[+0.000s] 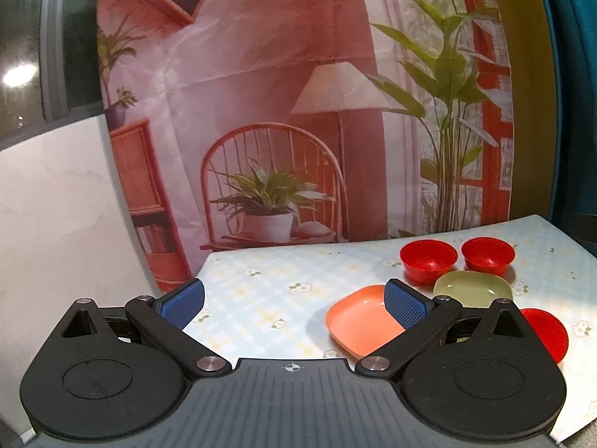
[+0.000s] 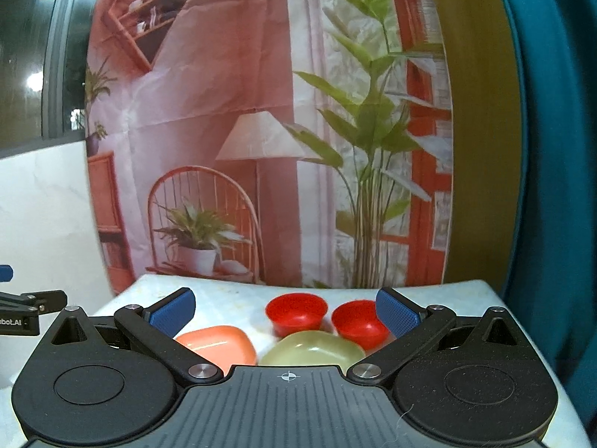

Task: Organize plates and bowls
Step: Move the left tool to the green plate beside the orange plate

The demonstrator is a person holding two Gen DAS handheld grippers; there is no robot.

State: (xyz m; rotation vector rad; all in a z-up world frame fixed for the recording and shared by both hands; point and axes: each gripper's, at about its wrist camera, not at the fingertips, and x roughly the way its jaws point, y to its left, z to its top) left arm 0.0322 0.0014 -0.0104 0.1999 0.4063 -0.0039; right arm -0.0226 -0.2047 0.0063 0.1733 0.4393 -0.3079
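An orange square plate [image 1: 360, 319] and a pale green plate [image 1: 472, 288] lie on the table. Two red bowls [image 1: 428, 259] [image 1: 487, 254] stand behind them near the back edge, and a third red bowl [image 1: 546, 332] sits nearer, partly hidden by my left gripper's arm. My left gripper [image 1: 294, 304] is open and empty above the table, left of the dishes. My right gripper [image 2: 285, 313] is open and empty, above the orange plate [image 2: 220, 343], the green plate [image 2: 313, 349] and the two red bowls [image 2: 296, 311] [image 2: 358, 323].
The table [image 1: 261, 298] has a pale checked cloth with flowers. A printed backdrop [image 1: 280, 112] of a room hangs right behind it. A white wall is at left, a teal curtain [image 2: 552, 186] at right. The left gripper's tip shows at the right wrist view's left edge [image 2: 22, 306].
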